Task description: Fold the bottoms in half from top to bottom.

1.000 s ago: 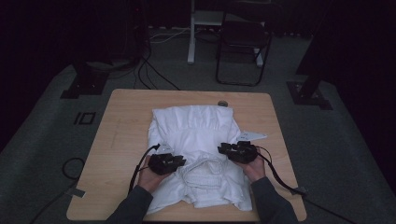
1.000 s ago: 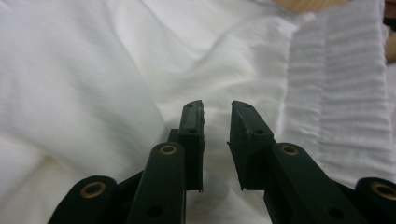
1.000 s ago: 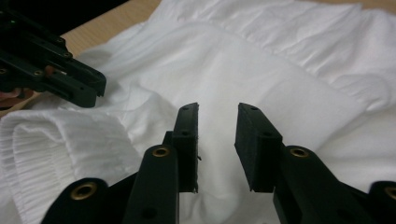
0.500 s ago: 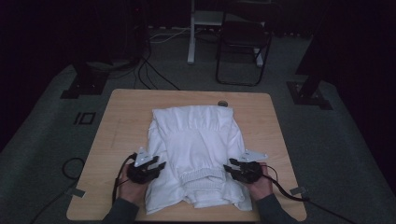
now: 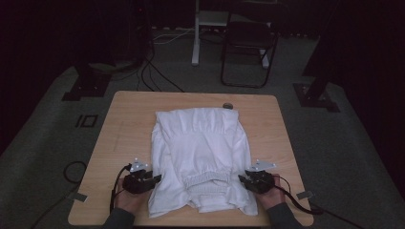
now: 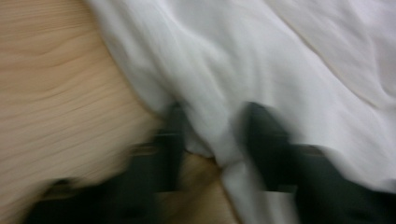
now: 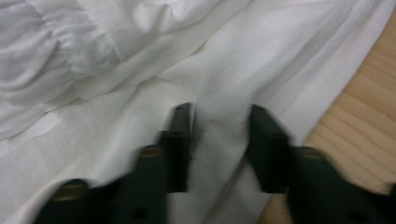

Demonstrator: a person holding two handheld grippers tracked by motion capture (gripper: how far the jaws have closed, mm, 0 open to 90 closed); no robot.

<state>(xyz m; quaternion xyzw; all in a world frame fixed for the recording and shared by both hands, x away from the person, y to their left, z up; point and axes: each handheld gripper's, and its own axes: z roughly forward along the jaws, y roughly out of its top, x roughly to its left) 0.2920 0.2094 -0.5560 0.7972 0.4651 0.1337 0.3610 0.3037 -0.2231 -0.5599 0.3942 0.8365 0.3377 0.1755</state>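
The left gripper and right gripper sat at opposite near edges of the white garment on the desk. Both had just been closing, each with a fold of cloth pinched between its jaws.

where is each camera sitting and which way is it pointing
High view: above the person's side, facing forward and down on the table; forearms, left gripper and right gripper flank the white garment.
Left gripper view: rides the left gripper, looking along its jaws, which have just been closing, at the garment's edge, cloth between them.
Right gripper view: rides the right gripper, jaws also just closing, around a fold.
Shared: all three show the white garment on the wooden table.
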